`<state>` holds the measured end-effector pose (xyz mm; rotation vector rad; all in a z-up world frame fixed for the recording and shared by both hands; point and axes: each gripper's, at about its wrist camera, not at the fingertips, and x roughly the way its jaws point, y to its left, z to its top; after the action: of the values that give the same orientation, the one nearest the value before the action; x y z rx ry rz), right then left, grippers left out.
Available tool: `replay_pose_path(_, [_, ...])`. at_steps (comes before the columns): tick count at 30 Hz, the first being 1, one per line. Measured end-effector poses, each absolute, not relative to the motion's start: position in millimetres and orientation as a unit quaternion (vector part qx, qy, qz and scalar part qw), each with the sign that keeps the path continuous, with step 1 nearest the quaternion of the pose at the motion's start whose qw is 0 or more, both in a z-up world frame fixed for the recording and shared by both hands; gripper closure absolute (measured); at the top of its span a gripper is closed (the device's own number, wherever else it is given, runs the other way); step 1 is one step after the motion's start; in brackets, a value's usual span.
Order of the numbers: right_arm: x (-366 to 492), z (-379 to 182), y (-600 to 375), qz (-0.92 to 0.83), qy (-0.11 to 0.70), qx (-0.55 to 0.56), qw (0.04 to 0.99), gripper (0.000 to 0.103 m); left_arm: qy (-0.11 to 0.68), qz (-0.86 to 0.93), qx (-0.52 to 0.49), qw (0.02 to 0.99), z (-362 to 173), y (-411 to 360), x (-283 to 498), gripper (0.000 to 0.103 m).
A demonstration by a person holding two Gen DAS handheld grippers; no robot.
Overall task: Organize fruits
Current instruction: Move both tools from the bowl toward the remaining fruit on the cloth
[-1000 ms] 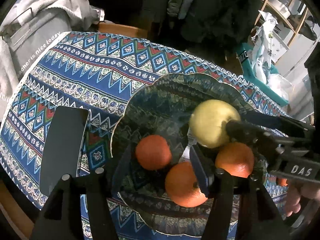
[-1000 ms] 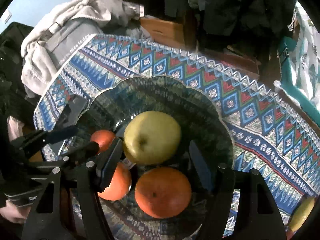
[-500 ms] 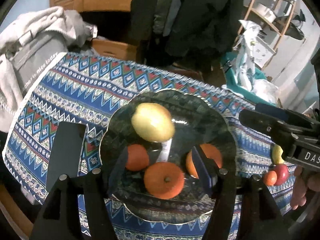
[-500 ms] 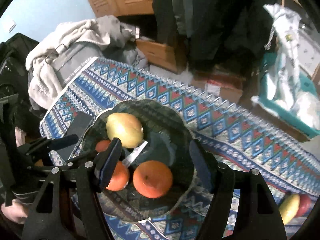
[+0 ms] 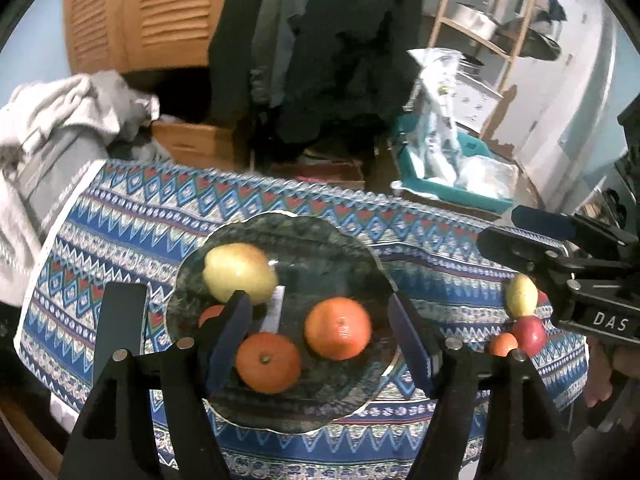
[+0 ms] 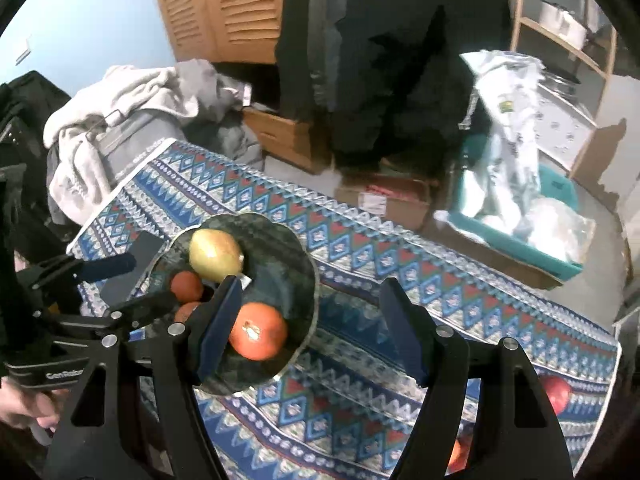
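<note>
A dark green scalloped bowl (image 5: 352, 240) stands on the patterned tablecloth (image 5: 160, 208). It holds a yellow-green apple (image 5: 238, 272) and three oranges, the biggest (image 5: 338, 328) at the right. My left gripper (image 5: 320, 336) is open and empty, raised above the bowl's near side. My right gripper (image 6: 310, 328) is open and empty, above the cloth to the right of the bowl (image 6: 296, 248). A yellow apple (image 5: 522, 294), a red apple (image 5: 530, 334) and a small orange (image 5: 503, 345) lie on the cloth at the right. The red apple (image 6: 557, 392) shows in the right wrist view.
A black phone (image 5: 120, 320) lies on the cloth left of the bowl. A grey bag with clothes (image 5: 52, 140) sits beyond the table's left end. A teal bin (image 5: 452, 176) and cardboard boxes (image 6: 384, 200) stand on the floor behind.
Both grippers have pulled up and back from the bowl. The right gripper has let go of the yellow-green apple, which now rests in the bowl, and has swung to the right.
</note>
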<state>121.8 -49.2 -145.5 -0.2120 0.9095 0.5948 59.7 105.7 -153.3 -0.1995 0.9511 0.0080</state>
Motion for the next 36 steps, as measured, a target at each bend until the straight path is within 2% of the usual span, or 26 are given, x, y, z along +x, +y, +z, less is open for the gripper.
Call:
replay_pose_path(21, [104.4,-128.2,-152.2,0.216,0.423,-0.085,0.876,0.024,0.455,-0.065,-0.055,0.887,-131.0,27.0,59.1,0.026])
replay_pose_path(36, [99.8,-157.9,-239.7,0.162,0.458,-0.044,0.873,0.024,0.48,-0.109,-0.013,0.871,-150.4,-32.9,65.3,0.023])
